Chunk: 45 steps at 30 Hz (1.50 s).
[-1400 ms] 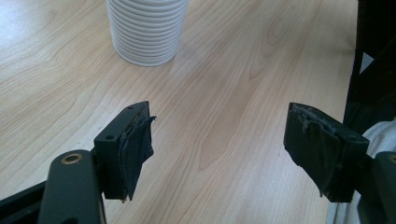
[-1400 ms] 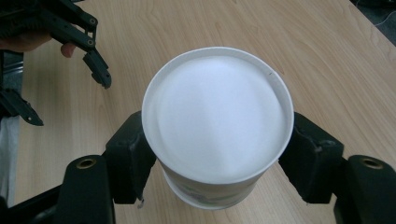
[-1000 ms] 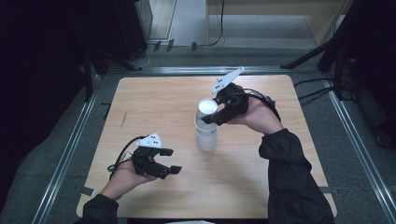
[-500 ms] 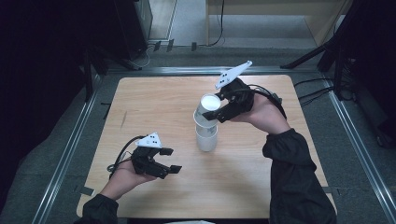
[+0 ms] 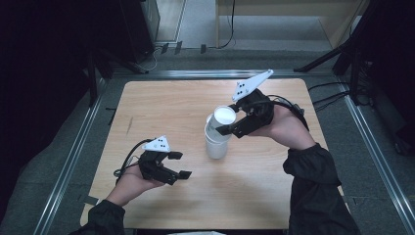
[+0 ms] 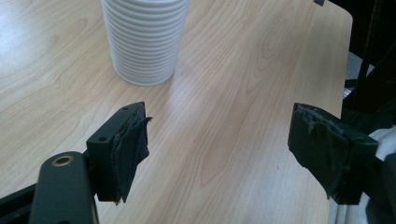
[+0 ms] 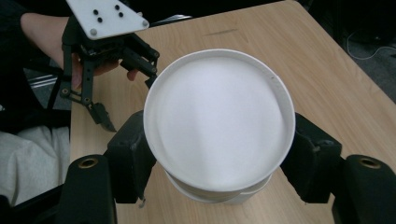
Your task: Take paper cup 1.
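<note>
- The wooden surface point(image 5: 166, 103) takes up the middle of the high view; its left half and near right part lie bare, and its far edge runs along a metal rail at the top. In the left claw view the surface's right edge shows at the upper right of the frame, with dark floor beyond it.
- A stack of white cups point(image 5: 216, 144) stands upright just right of centre in the high view, well in from every edge. In the left claw view its ribbed lower part point(image 6: 144, 39) sits at the top, left of centre, apart from the pads.
- The right claw point(image 5: 226, 125) sits at centre right of the high view and grips the top cup point(image 5: 224, 117), tilted and partly lifted out of the stack. In the right claw view the pads press on both sides of that cup point(image 7: 219, 121) below its rim, with the stack's rim showing just under it.
- The left claw point(image 5: 181, 165) rests low at lower left of the high view, well apart from the stack. Its jaws have just been opening; they stand wide with only bare wood between the pads point(image 6: 130, 149).
</note>
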Tool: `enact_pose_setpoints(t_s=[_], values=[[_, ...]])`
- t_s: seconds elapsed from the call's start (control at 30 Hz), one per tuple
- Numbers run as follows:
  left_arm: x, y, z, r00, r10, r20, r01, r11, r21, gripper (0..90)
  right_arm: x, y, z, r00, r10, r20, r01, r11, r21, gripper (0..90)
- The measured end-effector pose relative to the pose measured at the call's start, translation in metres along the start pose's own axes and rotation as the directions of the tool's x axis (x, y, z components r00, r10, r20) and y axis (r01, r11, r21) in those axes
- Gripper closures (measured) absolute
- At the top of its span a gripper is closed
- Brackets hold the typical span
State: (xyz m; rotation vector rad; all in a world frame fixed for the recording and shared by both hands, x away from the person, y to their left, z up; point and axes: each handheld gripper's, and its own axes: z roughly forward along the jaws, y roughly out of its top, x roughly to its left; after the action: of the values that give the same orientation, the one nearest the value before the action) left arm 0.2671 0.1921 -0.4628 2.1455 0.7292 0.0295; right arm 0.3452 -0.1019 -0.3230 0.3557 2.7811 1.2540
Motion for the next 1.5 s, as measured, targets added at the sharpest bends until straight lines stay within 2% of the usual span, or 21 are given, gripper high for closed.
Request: enact_pose_setpoints(t_s=[0.37,0.47,0.63,0.77,0.9,1.07,1.5], values=[[0.006,0.016,0.008,0.9974,0.041,0.06,-0.04,0.9991,-0.011,17.0,0.01,-0.022,-0.005,0.9996,0.018,-0.022,-0.018,1.0,0.013,33.1],[0.006,0.022,0.013,0.9929,0.06,0.103,-0.061,0.9981,0.006,15.6,0.013,-0.03,-0.007,0.999,0.036,-0.026,-0.035,0.999,0.011,33.1],[0.005,0.028,0.018,0.9877,0.085,0.131,-0.087,0.9962,0.009,13.1,0.018,-0.043,-0.007,0.9976,0.069,-0.012,-0.068,0.997,0.036,33.1],[0.007,0.032,0.02,0.986,0.092,0.14,-0.093,0.9956,0.004,13.2,0.021,-0.052,-0.004,0.9978,0.065,-0.015,-0.064,0.997,0.04,33.1],[0.009,0.034,0.022,0.9836,0.106,0.146,-0.108,0.9941,0.008,14.1,0.021,-0.065,0.005,0.9951,0.095,-0.026,-0.094,0.994,0.054,33.1],[0.008,0.035,0.025,0.9811,0.122,0.151,-0.125,0.9921,0.011,14.3,0.024,-0.078,0.013,0.9948,0.096,-0.032,-0.095,0.994,0.051,33.1],[0.006,0.035,0.026,0.9793,0.124,0.16,-0.127,0.9918,0.009,14.3,0.032,-0.1,0.039,0.9931,0.091,-0.073,-0.089,0.995,0.038,33.1]])
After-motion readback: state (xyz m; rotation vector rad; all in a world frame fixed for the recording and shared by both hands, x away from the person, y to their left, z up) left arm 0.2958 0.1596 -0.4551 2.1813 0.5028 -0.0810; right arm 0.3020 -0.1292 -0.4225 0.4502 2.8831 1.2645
